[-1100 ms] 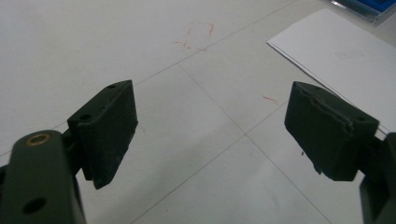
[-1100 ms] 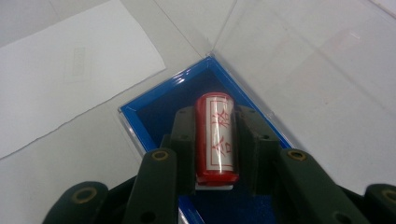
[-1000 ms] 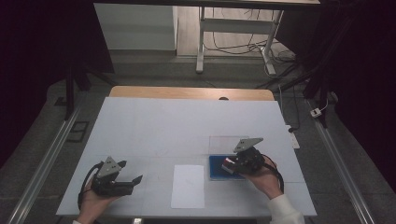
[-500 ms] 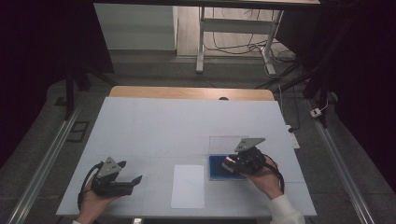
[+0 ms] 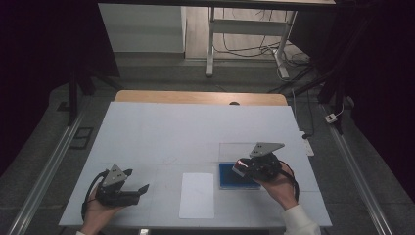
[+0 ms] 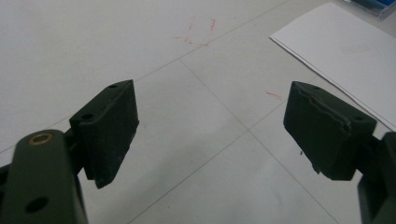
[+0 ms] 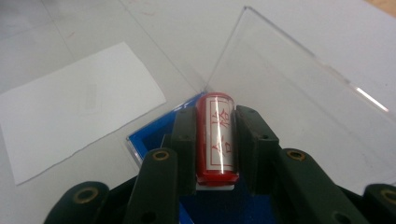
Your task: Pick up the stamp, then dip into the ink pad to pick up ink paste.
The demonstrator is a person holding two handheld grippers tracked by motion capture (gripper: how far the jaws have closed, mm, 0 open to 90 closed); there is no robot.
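The right gripper clamps 1 red stamp over the blue ink box, seemingly for inking; the left gripper rests spread wide, empty, beside the paper.

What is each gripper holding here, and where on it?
The right gripper clamps a red stamp by its long sides, over the blue ink-pad case. The left gripper holds nothing; its jaws stand open above the table.
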